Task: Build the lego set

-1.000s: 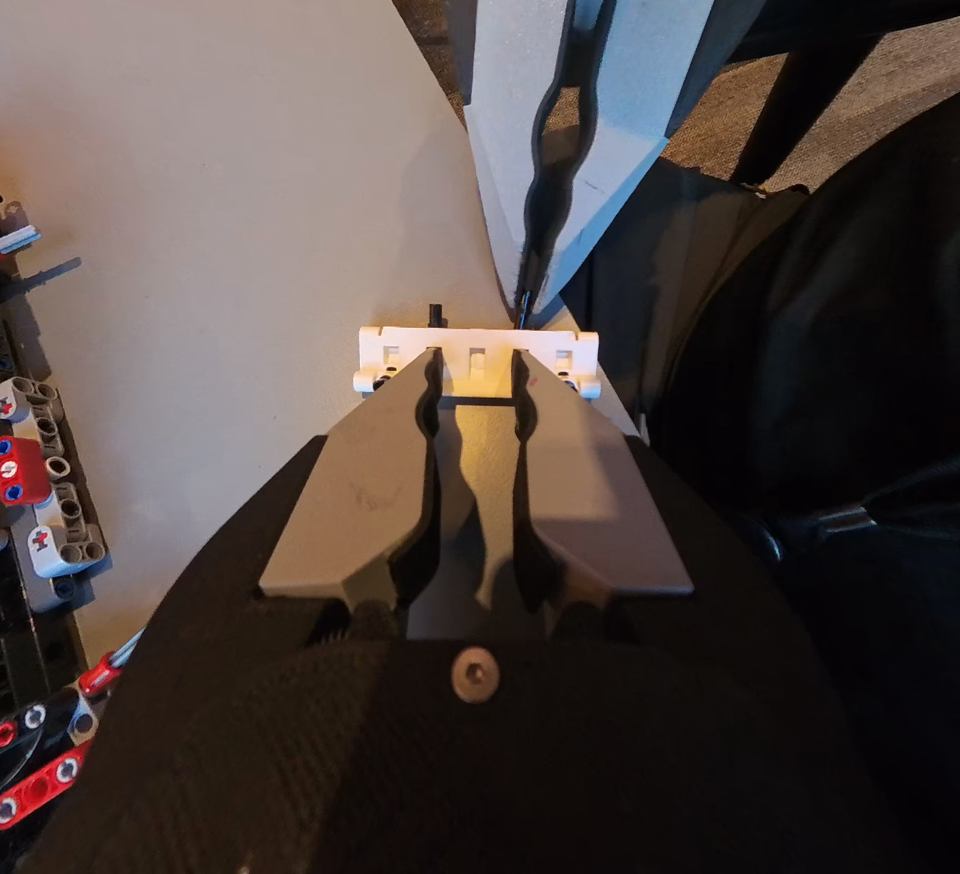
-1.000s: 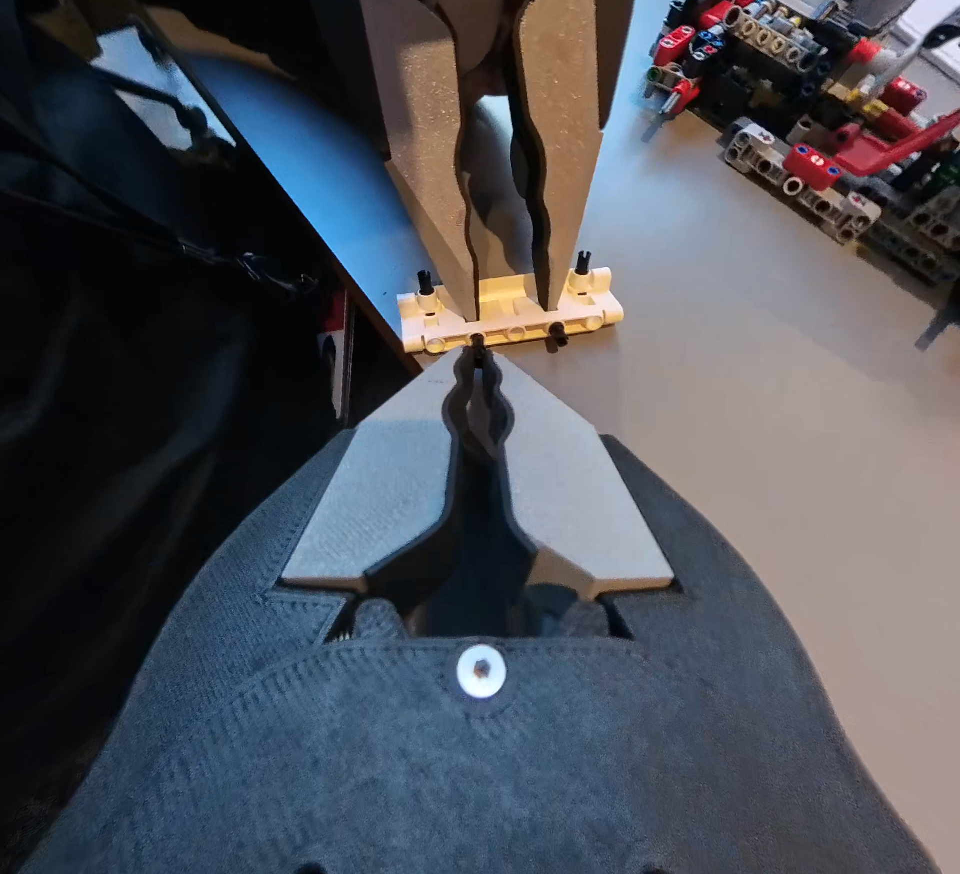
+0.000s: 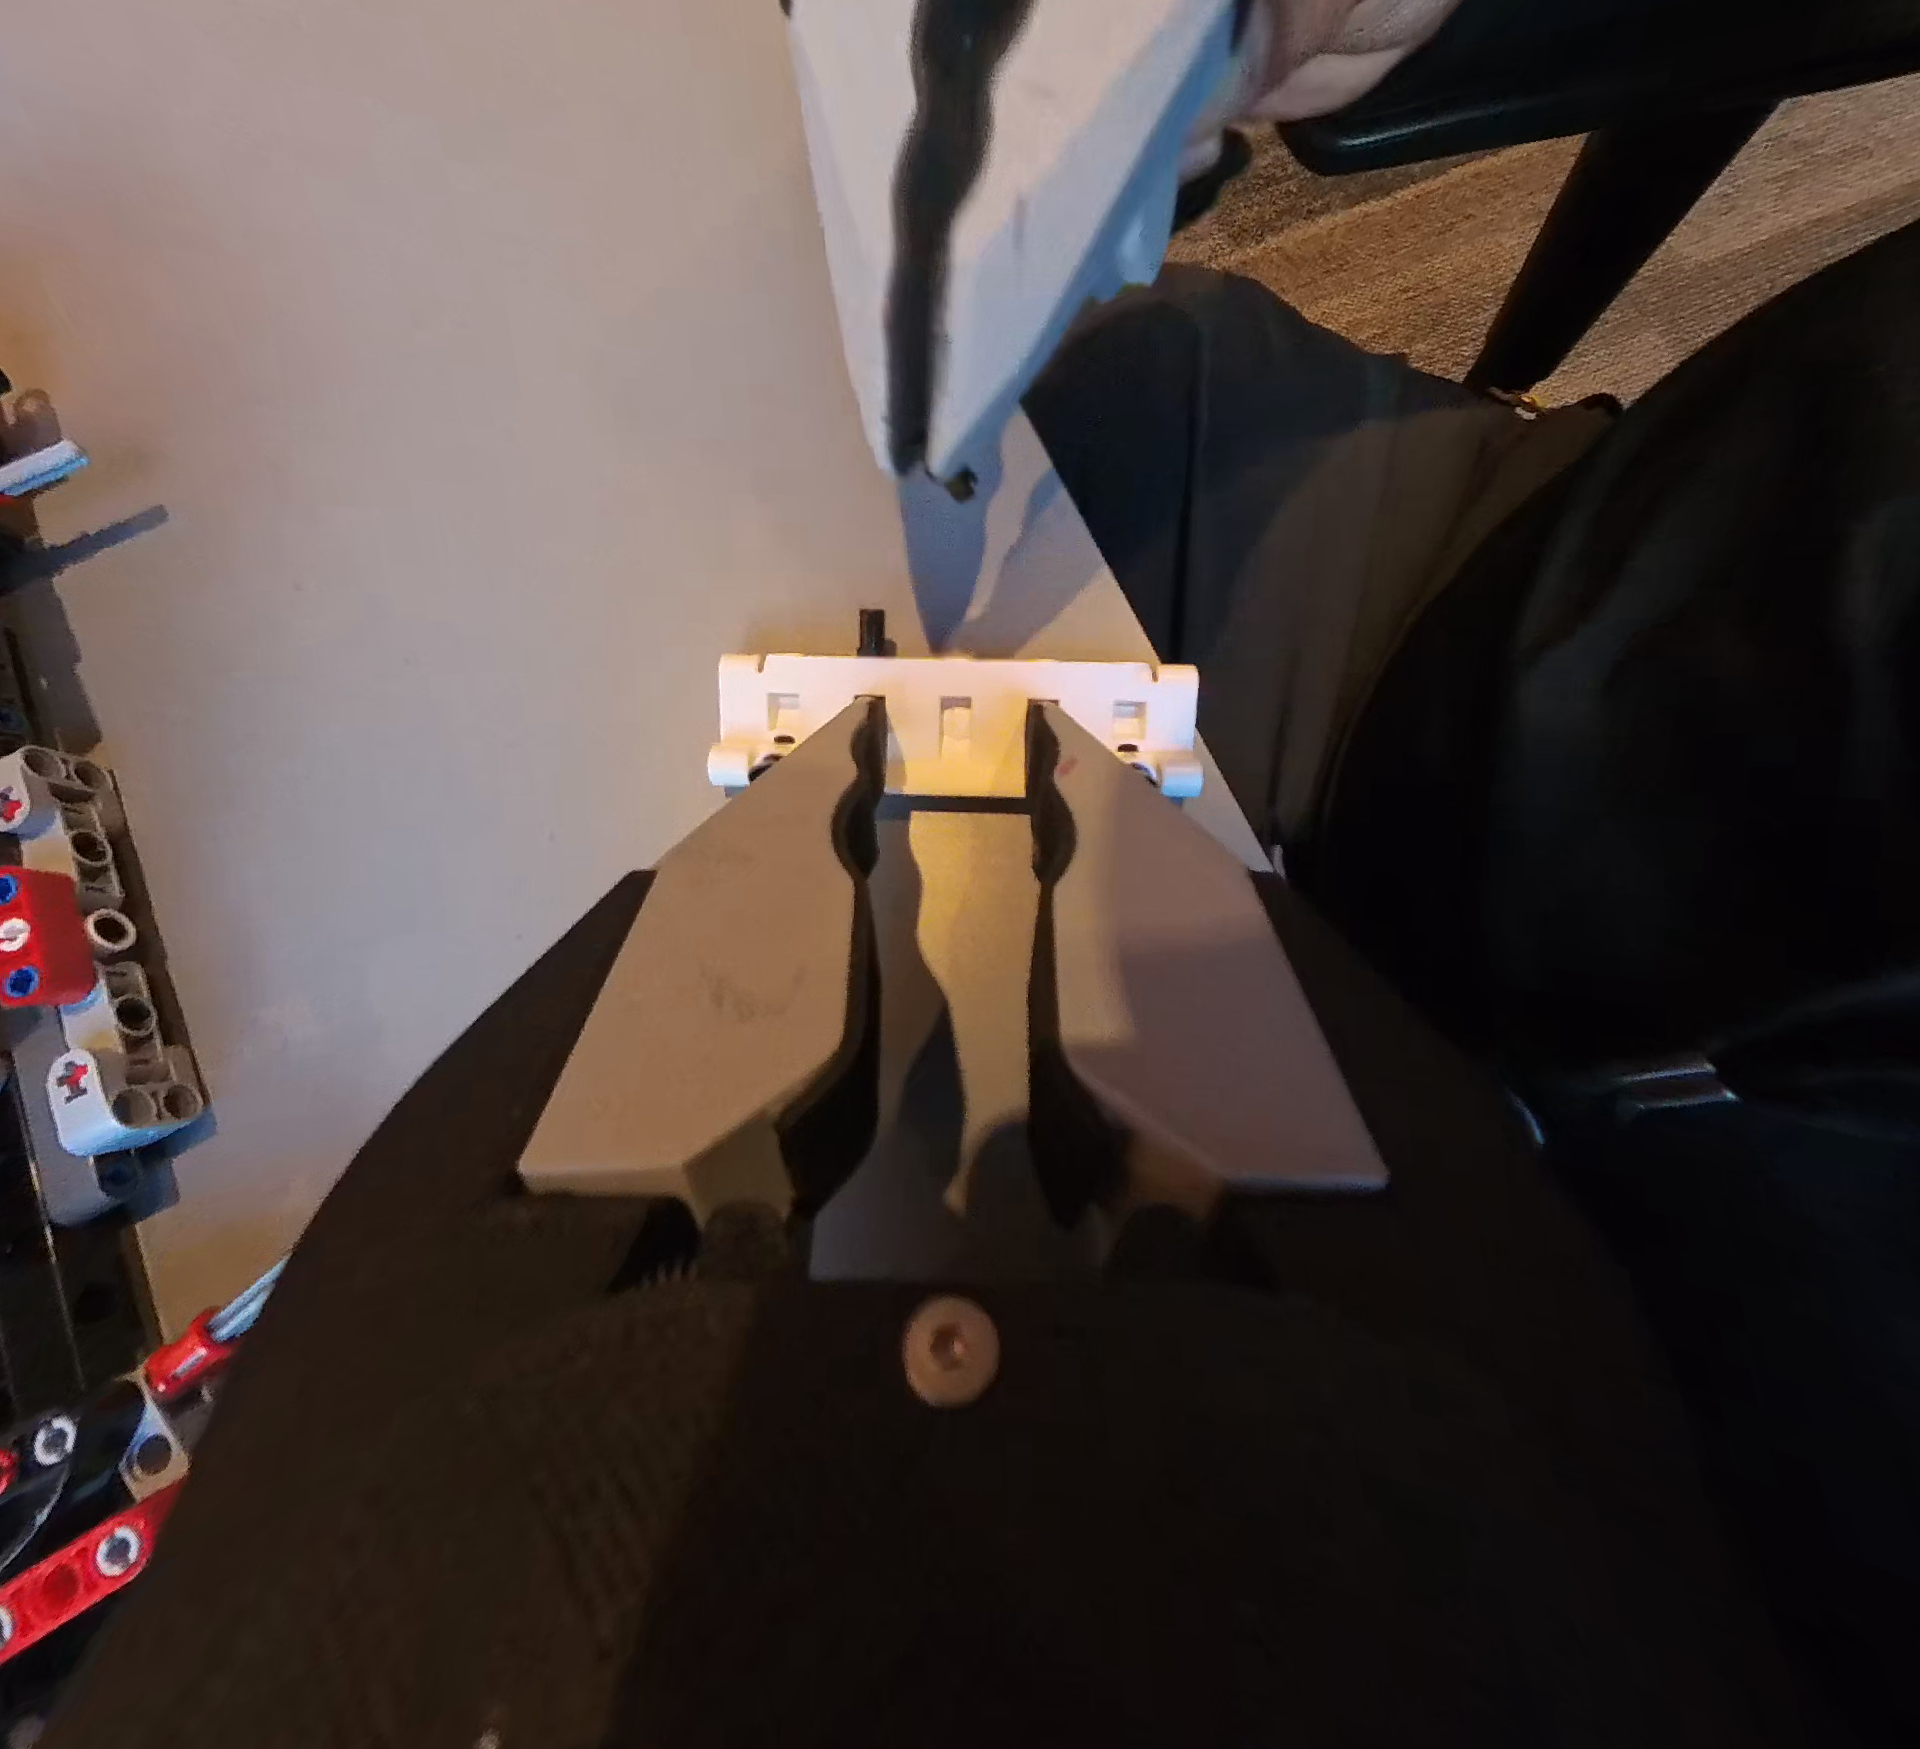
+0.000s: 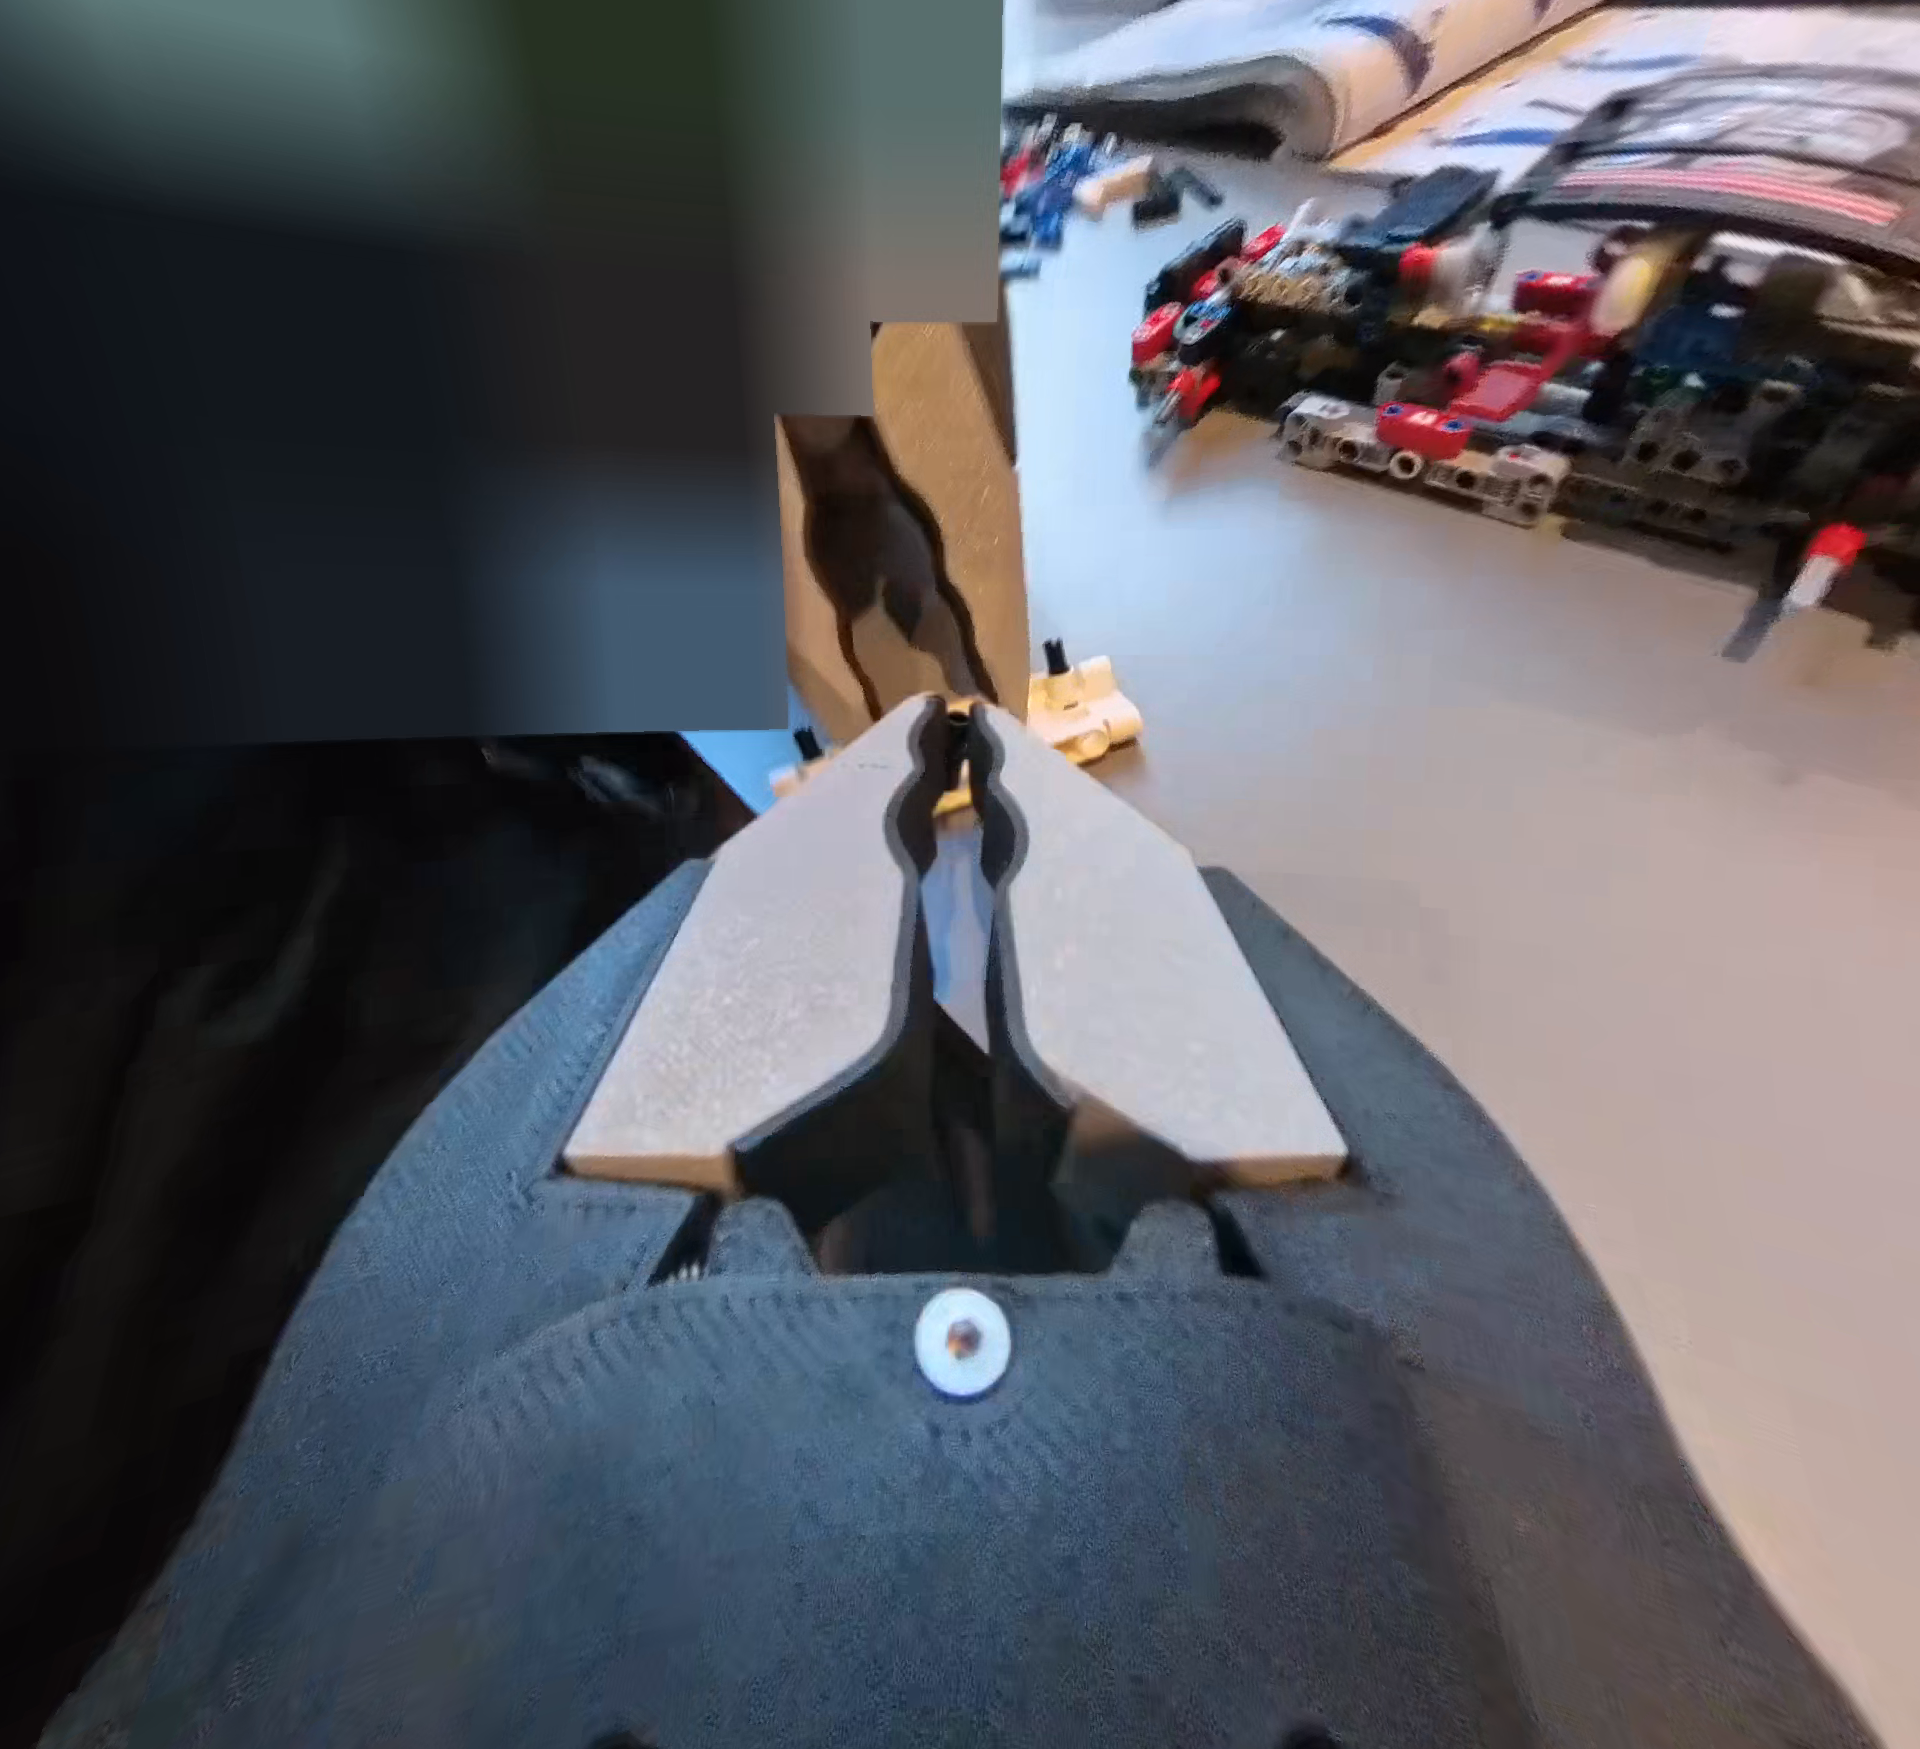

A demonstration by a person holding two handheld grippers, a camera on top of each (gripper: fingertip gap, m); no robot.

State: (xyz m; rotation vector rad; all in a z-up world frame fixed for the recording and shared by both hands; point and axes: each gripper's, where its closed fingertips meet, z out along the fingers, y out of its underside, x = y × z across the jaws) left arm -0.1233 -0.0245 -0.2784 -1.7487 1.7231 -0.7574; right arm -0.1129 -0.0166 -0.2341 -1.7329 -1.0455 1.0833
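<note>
Left wrist view: the left gripper (image 3: pixel 956 723) still clamps the white beam (image 3: pixel 956 712) at the counter (image 3: pixel 468 349) edge. The right gripper (image 3: pixel 935 463) has lifted away from the beam, pinching a black pin (image 3: pixel 961 484).

Right wrist view: the right gripper (image 4: pixel 958 723), nearly closed, holds the pin (image 4: pixel 956 728) above the beam (image 4: pixel 1086 712); one pin (image 4: pixel 1055 655) stands upright on it. The model (image 4: pixel 1558 369) lies well apart.

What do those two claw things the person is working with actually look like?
Each one is a pair of flat, wedge-shaped grey fingers that taper to a tip, lined on the inside with wavy black pads. The left gripper sits in a ribbed black body, the right gripper in a ribbed dark grey one, each with a silver screw in the middle. No cables show.
</note>
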